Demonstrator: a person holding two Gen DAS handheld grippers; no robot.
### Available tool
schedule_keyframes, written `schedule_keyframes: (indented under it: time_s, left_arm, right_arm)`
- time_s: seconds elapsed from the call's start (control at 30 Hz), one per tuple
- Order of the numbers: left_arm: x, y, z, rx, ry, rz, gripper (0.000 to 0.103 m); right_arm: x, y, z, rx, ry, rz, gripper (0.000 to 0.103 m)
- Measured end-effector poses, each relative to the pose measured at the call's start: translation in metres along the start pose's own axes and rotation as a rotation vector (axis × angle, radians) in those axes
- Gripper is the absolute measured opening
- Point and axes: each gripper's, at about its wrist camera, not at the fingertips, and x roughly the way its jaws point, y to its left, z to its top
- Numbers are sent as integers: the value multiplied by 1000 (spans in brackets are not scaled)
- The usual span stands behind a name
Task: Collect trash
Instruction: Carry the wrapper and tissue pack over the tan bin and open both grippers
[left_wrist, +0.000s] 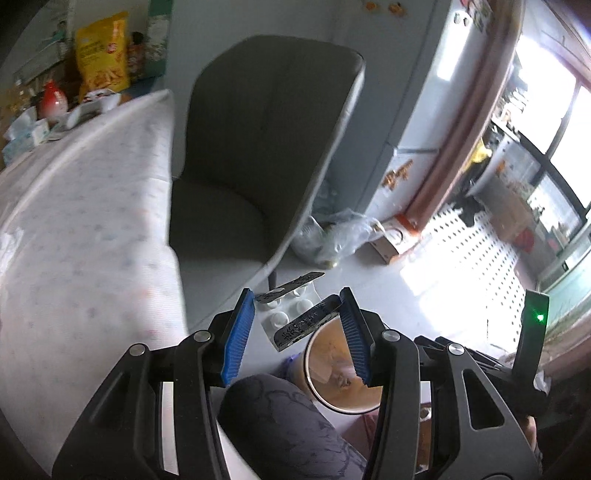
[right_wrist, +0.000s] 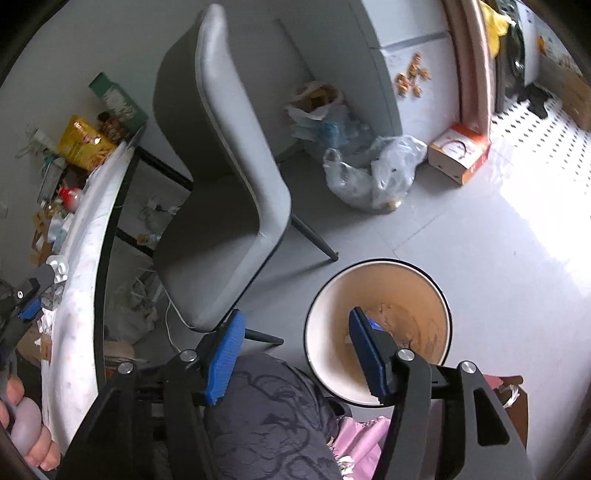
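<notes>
Left gripper (left_wrist: 297, 314) clamped on an empty blister pack (left_wrist: 295, 314), blue pads (left_wrist: 238, 336) pressing its two edges; jaws about half apart, pack spanning the gap, foil strips curling up from it. Pack hangs above the floor, just beside the bin (left_wrist: 343, 373) rim, not over its mouth as far as the left view shows. Right gripper (right_wrist: 299, 354) wide apart, nothing between the pads; its right finger (right_wrist: 369, 354) sits over the bin (right_wrist: 376, 332) mouth, left finger over the knee (right_wrist: 269, 413). Bin stands on the grey floor (right_wrist: 480, 258) by the person's knee, cream inside, with crumpled scraps at the bottom, one blue. Grey chair (right_wrist: 221, 184) next to the bin, table (right_wrist: 77, 295) with white cloth beyond it. In the right view the left gripper (right_wrist: 26, 299) shows at the table edge, a hand (right_wrist: 26, 424) on its grip. Clear bag (right_wrist: 373, 173) and a box (right_wrist: 458, 151) lie on the floor near the fridge.
</notes>
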Motion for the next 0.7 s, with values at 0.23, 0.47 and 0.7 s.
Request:
schedule_keyframes:
  time_s: [0.23,0.47,0.7]
  left_arm:
    - [27,-28,-2,49,52,-19,48]
    - [55,-56,-5,74,115,-84,48]
    - [75,-94,-9,105,172,-176,49]
  right_arm:
    - [-15,-31,2,21,-54,7,78]
    - [-28,-49,6,40,-93,-12,82]
    - [-53,-72,11,83,-146,-43,84]
